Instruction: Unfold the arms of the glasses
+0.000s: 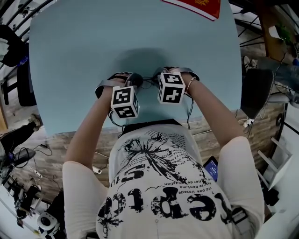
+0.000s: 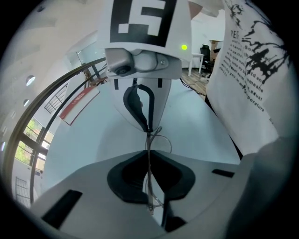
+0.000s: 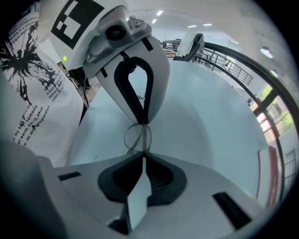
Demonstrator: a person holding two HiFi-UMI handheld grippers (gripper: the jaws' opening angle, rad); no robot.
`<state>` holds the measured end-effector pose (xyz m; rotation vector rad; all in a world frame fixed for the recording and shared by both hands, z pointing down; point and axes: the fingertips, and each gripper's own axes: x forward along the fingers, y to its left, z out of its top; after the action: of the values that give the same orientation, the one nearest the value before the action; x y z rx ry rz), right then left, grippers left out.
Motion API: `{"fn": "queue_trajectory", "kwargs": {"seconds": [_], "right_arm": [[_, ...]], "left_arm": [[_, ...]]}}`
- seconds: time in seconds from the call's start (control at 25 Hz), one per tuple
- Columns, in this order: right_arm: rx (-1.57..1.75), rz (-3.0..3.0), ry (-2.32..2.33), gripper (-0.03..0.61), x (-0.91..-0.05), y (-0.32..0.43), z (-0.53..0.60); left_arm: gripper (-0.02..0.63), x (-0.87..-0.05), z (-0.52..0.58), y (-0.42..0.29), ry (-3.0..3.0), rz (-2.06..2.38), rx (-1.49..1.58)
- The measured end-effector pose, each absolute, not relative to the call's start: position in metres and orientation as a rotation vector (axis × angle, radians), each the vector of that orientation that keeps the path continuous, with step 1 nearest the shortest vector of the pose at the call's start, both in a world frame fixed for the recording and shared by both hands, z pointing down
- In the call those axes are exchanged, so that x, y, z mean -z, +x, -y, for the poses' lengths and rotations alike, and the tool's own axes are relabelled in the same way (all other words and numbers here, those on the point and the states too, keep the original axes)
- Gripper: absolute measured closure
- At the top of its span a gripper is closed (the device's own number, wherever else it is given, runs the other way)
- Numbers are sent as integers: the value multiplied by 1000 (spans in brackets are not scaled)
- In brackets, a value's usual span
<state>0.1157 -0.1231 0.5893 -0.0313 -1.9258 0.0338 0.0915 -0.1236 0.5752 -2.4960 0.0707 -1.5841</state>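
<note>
- The person's printed shirt (image 1: pixel 163 186) fills the near edge of the head view. Both forearms reach forward from it over the table (image 1: pixel 93 46).
- The left hand-held gripper (image 2: pixel 148 156) has its jaws drawn together on a thin wire part of the glasses (image 3: pixel 138 138). The wire runs straight along the seam between its pads.
- The right hand-held gripper (image 3: pixel 142 156), tip to tip with the left, is likewise clamped on the frame. A lens loop shows just beyond its jaws.
- The glasses hang between the two tips, just above the table at its near middle, and it cannot be told which part is an arm.
- Risk: with both grips so close together on thin wire, pulling apart off the hinge's line could bend the frame rather than swing an arm.
- Risk: the wire could slide through the pads and the glasses drop onto the table.
- At the table's far edge lies a red-edged card (image 1: pixel 198 5), well clear.
</note>
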Motion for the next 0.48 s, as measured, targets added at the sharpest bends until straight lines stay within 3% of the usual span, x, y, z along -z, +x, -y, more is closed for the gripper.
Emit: {"fn": "queue_trajectory", "kwargs": {"seconds": [0.48], "right_arm": [[-51, 1876, -18, 546, -592, 122, 117]], "left_arm": [[583, -555, 117, 88, -2705, -202, 1408]]}}
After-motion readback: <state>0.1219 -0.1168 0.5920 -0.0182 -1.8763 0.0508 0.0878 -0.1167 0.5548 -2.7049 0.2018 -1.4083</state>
